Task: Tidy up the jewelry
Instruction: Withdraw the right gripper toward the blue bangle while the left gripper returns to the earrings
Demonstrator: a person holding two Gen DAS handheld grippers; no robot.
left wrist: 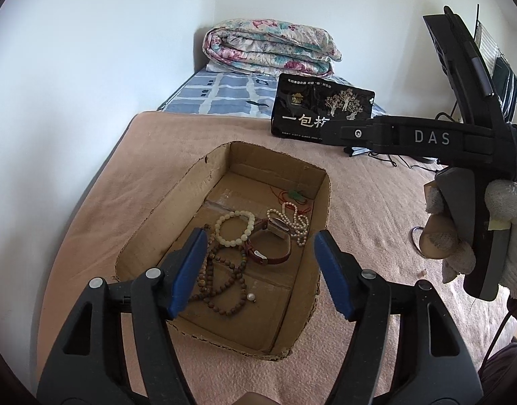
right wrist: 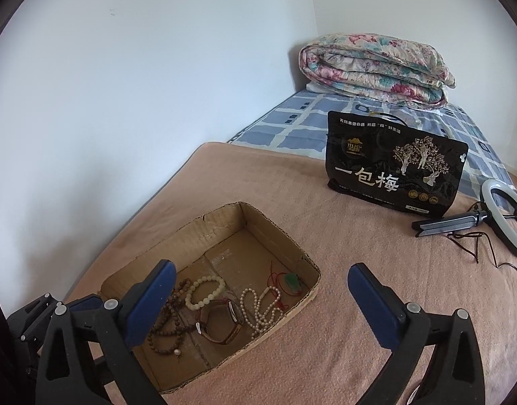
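1. A cardboard box [left wrist: 221,182] sits on the pink blanket [left wrist: 359,202], near the wall.
2. In it lie a brown bead string [left wrist: 221,276], a pale bracelet [left wrist: 233,227], a watch [left wrist: 270,241], a pearl strand [left wrist: 297,221] and a green pendant [left wrist: 297,195].
3. The left gripper [left wrist: 258,266] hangs over the box, jaws spread, nothing between them.
4. The right gripper [right wrist: 262,290] hangs at the box's right edge, jaws wide apart, empty.
5. A black bag [right wrist: 393,172] stands farther off.
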